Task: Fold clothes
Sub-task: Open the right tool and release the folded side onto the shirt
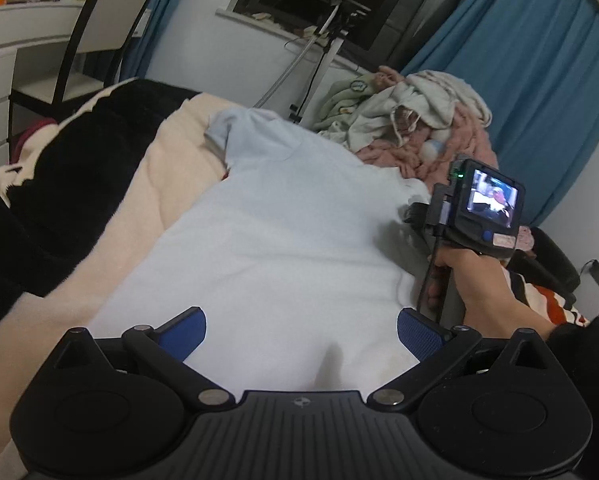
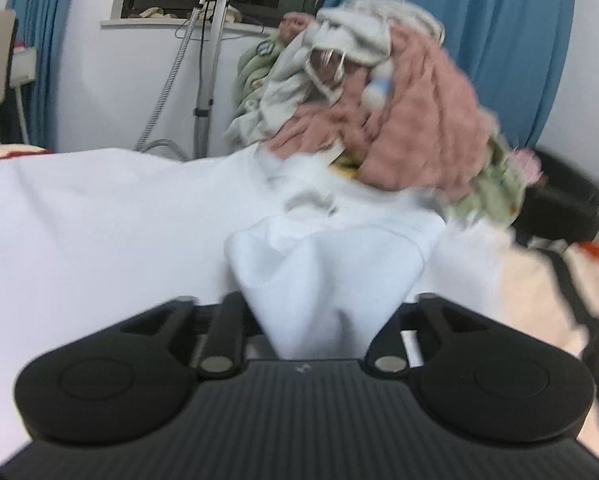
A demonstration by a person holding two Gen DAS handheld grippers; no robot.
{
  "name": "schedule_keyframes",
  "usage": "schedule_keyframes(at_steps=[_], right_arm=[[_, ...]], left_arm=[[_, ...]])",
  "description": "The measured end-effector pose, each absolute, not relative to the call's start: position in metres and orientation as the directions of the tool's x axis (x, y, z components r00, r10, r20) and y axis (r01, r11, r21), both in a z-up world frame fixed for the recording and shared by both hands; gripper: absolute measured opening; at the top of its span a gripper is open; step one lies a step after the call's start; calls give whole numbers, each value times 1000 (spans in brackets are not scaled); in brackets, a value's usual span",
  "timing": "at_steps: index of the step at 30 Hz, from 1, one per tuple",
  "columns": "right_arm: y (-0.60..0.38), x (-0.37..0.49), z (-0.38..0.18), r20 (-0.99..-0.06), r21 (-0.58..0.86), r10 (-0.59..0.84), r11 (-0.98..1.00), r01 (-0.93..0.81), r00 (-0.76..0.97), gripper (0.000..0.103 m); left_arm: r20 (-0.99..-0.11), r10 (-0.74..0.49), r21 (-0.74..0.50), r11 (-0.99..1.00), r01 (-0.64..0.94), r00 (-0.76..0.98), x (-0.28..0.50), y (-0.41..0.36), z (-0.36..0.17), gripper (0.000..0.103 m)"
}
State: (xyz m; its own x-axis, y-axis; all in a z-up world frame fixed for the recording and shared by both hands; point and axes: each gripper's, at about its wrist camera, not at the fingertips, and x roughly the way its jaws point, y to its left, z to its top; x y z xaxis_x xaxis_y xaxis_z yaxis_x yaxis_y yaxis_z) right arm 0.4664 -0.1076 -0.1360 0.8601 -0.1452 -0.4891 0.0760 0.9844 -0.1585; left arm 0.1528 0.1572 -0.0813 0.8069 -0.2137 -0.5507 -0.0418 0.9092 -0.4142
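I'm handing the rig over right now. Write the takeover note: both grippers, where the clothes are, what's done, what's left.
Left gripper: open, above the pale blue garment, holding nothing.
Right gripper: shut on a bunched sleeve or corner of that garment.
Garment lies spread on the bed; no finished fold visible.
Unfolded clothes pile sits beyond it.
Left: fold this garment, then the pile.

Your right-wrist view is motion-blurred: the clothes pile (image 2: 379, 92) at upper right smears, and bunched pale garment (image 2: 319, 280) hides your right gripper (image 2: 319, 320) fingertips. In the left-wrist view, the garment's near hem disappears behind the left gripper (image 1: 301, 336) body.
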Motion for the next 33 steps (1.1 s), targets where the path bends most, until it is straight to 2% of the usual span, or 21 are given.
schedule_keyframes(at_steps=[1,2,3,8,15,22,30,33], right_arm=[[-107,460,-135,-493,-116,-96,992,45,865,78],[-107,454,-134,-496,-73,-48,997,13,867,88],[-110,449,-130,-506,-27,1,1000,-17,863,91],[-120,401,-101,-497,130,140,988,-86,856,91],[-171,281,-42,-377,222,184,969,-105,908,91],[-217,161,-34,-346,248,133,968,-46,929,91],[-269,26,-25,-314,279,72,960,19,947,91],[-265,3,-39,-337,267,75,964,19,939,91]], left_arm=[[-554,-217,-417,908,-42,804,155,158,-84,103],[-555,-220,-418,908,-41,802,156,157,-86,103],[-556,-222,-417,908,-38,801,157,156,-87,103],[-549,-212,-390,921,-23,808,154,151,-87,103],[-507,-195,-304,952,37,839,122,126,-64,103],[-459,-247,-223,962,158,854,68,83,-43,103],[-463,-280,-215,956,200,841,27,57,-33,103],[-463,-284,-196,957,216,840,17,50,-33,103]])
